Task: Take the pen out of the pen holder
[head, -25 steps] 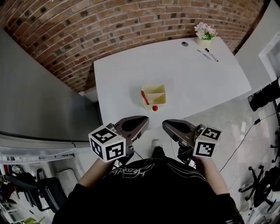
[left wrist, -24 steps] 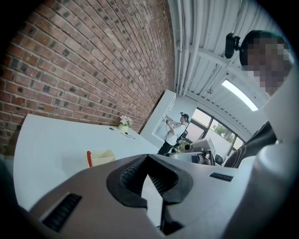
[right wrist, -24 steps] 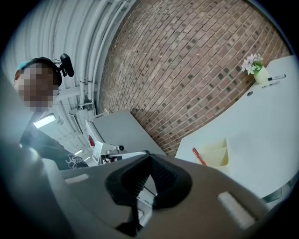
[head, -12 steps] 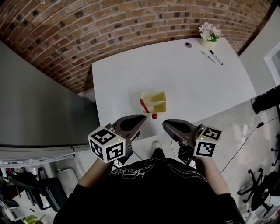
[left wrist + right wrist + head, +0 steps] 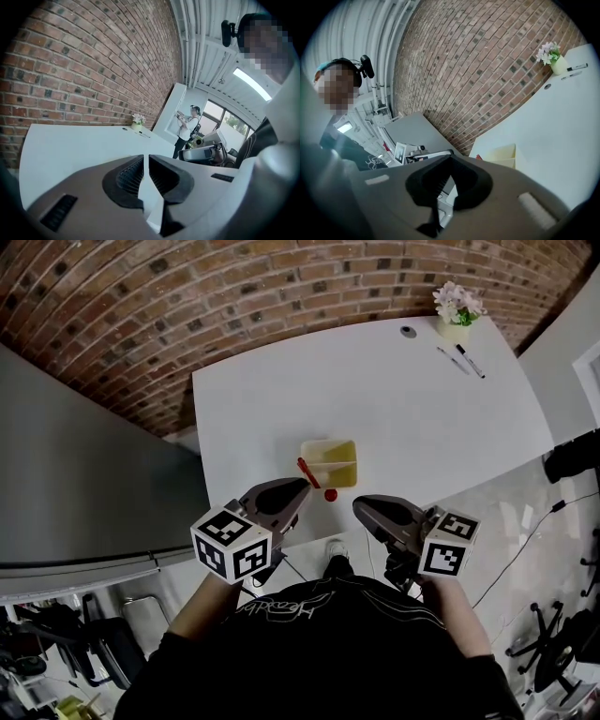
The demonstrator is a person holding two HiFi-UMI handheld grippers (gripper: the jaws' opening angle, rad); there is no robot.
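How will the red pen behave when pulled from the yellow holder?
The red pen looks slim and straight: probably light and stiff. It leans aslant at the edge of the yellow pen holder, so it may snag. The holder looks small and unfixed, so it may slide.

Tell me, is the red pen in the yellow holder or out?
In. The red pen lies slanted inside the yellow holder, along its left side in the head view.

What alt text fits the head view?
From above, a person holds the left tongs, just easing open, and the right tongs, both empty, at the near edge of a white table. On it a yellow pen holder has a red pen leaning out at its left side; a flower pot stands at the far corner.
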